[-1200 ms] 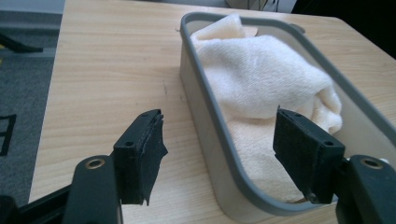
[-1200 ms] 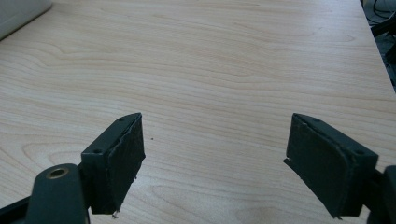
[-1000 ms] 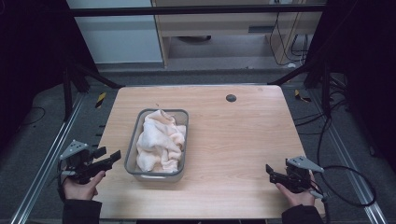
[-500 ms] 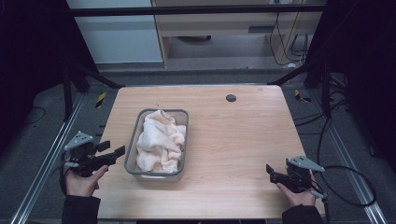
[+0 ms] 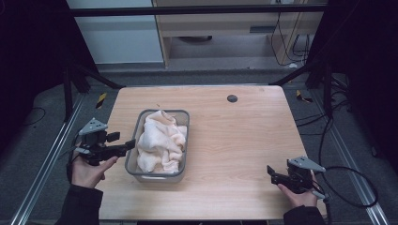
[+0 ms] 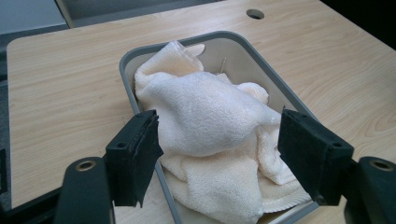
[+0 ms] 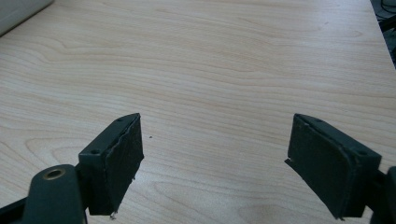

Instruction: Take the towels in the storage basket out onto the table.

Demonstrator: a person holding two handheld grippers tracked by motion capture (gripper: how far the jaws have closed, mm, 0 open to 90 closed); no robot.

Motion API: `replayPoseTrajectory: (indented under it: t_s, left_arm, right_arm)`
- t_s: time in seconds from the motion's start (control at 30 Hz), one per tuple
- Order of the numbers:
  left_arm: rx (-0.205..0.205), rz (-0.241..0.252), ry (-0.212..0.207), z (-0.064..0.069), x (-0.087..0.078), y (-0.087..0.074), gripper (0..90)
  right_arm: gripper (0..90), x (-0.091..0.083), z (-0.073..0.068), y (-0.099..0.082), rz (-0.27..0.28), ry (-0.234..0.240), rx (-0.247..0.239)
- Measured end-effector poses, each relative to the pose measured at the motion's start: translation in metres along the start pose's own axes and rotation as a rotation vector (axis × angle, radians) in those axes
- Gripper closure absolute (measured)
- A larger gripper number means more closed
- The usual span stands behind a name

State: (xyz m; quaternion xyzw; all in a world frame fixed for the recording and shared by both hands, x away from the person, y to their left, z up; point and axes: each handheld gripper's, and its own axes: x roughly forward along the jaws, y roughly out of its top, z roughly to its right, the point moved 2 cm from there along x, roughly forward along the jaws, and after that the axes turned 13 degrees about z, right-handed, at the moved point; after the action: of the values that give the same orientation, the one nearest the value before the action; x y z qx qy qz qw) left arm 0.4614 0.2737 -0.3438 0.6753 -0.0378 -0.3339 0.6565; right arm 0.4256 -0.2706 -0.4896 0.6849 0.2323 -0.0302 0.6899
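**Towel not yet picked up: left claw lining up on the tub**

We judge the work to be at its very start. The cream towel (image 6: 210, 140) lies crumpled inside the grey plastic tub (image 5: 133, 140), and nothing has hold of it. In the left gripper view it sits straight ahead of the left claw (image 6: 219, 158) and below it, framed between the two black jaws, with the tub's near corner just under the left-hand jaw. Those jaws have just been opening and stand wide apart; the towel shows between them, but the pads press on nothing. In the high view we see the left claw (image 5: 126, 146) pointing at the tub's side wall, just beside it and not touching.

The right claw (image 7: 215, 163) hangs over bare desk (image 7: 224, 60), its jaws apart with nothing between them; only wood grain lies ahead of it. In the high view the right claw (image 5: 271, 172) sits near the desk's front edge, well apart from the tub, which lies far off to its left.

What is left, as we read it: bring the left claw down onto the towel, close on a fold, and lift it out of the tub. Whether the right claw is to join in we cannot tell.
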Motion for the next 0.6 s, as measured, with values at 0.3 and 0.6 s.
replayPoseTrajectory:
  t_s: [0.3, 0.6]
  left_arm:
    - [0.041, -0.032, -0.018, 0.011, 0.012, 0.016, 28.3]
    - [0.092, -0.103, -0.031, 0.021, 0.026, 0.029, 27.0]
  right_arm:
    - [17.7, 0.0, 0.0, 0.0, -0.006, 0.005, 0.003]
    - [17.3, 0.001, 0.0, -0.001, -0.015, 0.008, 0.0]
